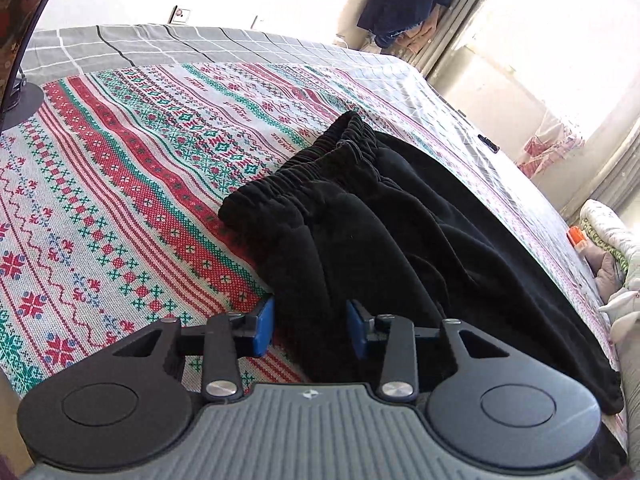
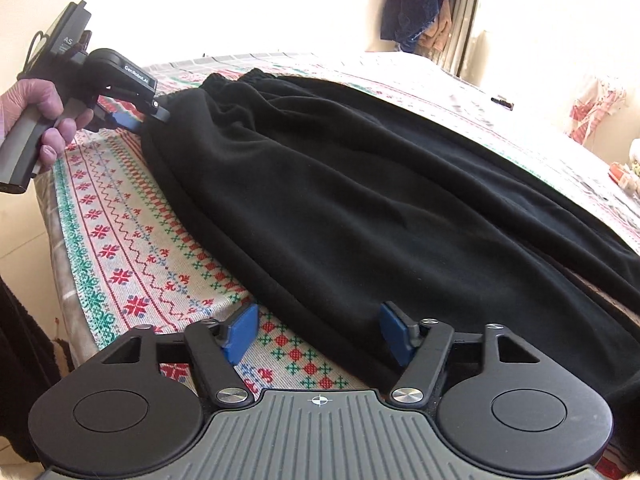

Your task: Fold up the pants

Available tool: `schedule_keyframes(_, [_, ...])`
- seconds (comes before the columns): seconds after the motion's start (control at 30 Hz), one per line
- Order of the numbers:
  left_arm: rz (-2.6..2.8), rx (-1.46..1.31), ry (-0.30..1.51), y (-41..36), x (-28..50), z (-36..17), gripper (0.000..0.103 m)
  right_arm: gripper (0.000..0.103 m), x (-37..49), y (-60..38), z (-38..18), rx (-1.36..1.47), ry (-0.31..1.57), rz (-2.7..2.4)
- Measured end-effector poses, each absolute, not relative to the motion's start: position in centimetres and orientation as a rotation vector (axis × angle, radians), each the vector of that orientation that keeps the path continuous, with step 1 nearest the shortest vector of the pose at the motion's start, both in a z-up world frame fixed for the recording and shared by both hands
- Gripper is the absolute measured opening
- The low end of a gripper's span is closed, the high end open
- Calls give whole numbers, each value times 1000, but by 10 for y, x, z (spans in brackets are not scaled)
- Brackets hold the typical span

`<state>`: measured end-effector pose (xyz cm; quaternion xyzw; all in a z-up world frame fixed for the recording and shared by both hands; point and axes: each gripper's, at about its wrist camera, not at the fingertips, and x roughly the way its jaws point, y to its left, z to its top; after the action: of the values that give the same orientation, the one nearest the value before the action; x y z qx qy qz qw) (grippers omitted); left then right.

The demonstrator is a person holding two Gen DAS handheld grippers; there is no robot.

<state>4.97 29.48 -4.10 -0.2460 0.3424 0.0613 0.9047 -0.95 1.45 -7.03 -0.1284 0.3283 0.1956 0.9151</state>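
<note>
Black pants (image 1: 380,240) lie on a patterned red, green and white blanket (image 1: 120,184) on a bed, elastic waistband (image 1: 320,160) at the far end. My left gripper (image 1: 310,328) is open, its blue pads astride the near edge of the pants close to the waist. In the right wrist view the pants (image 2: 340,200) stretch away, folded lengthwise. My right gripper (image 2: 316,330) is open over the lower edge of the pants. The left gripper (image 2: 132,118) shows there in a hand, at the waist corner.
A grey checked sheet (image 1: 160,44) covers the bed beyond the blanket (image 2: 132,240). A small dark object (image 1: 488,143) lies near the far bed edge. Clothes (image 1: 408,0) hang by the window. Bedding and soft toys (image 1: 612,264) sit at the right.
</note>
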Motion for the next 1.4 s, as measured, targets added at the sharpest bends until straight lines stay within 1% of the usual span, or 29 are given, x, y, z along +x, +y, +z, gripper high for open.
schedule_keyframes(0.03, [126,-514,701,295,47,-40,52,47,-8,13,-70,-254,682,415])
schedule_keyframes(0.07, [129,-517,696,294,44,-39,48,33,-7,15,-70,-245,688,428])
schedule_keyframes(0.1, [132,-515,699,296,45,-39,36,20,-6,17,-69,-240,696,442])
schedule_keyframes(0.13, [134,-515,713,297,55,-43,27,16,-4,21,-68,-244,699,452])
schedule_keyframes(0.2, [157,-507,709,297,53,-42,25,10,-5,29,-68,-263,698,456])
schedule_keyframes(0.3, [237,-414,678,297,51,-31,24,7,-8,32,-66,-269,704,471])
schedule_keyframes(0.5, [373,-298,600,308,39,-11,24,6,-17,46,-50,-225,700,564])
schedule_keyframes(0.57, [399,-272,629,310,39,-13,24,6,-19,54,-49,-246,711,579])
schedule_keyframes(0.67, [387,-186,745,305,50,-31,25,7,-16,62,-56,-289,759,565])
schedule_keyframes(0.7, [386,-162,738,302,49,-33,25,10,-14,62,-59,-289,777,559])
schedule_keyframes(0.77, [379,-97,731,294,49,-30,29,12,-11,59,-57,-269,789,556])
schedule_keyframes(0.8, [382,-76,728,290,48,-28,35,20,-11,56,-54,-266,797,551])
schedule_keyframes(0.83, [377,-61,724,287,47,-26,43,25,-12,53,-48,-255,794,547])
schedule_keyframes(0.87, [368,-50,716,283,45,-23,48,39,-13,49,-42,-240,784,541])
schedule_keyframes(0.9, [359,-42,706,278,42,-19,58,53,-14,44,-36,-220,772,532])
schedule_keyframes(0.93, [347,-33,699,274,40,-17,69,57,-15,38,-30,-198,760,517])
schedule_keyframes(1.0, [320,-2,680,260,36,-14,81,58,-13,24,-18,-158,750,463])
schedule_keyframes(1.03, [298,19,674,251,36,-13,83,58,-12,16,-14,-141,750,430])
schedule_keyframes(1.07, [276,39,671,242,34,-12,84,58,-9,7,-9,-123,748,391])
schedule_keyframes(1.17, [190,72,675,215,30,-12,90,64,-2,-21,-3,-93,748,266])
schedule_keyframes(1.23, [120,74,679,199,26,-13,98,66,0,-41,-1,-66,762,187])
schedule_keyframes(1.3, [52,79,681,181,22,-12,100,71,2,-62,-1,-25,782,108])
schedule_keyframes(1.4, [-62,99,679,154,14,-12,103,74,-1,-92,-3,22,793,12])
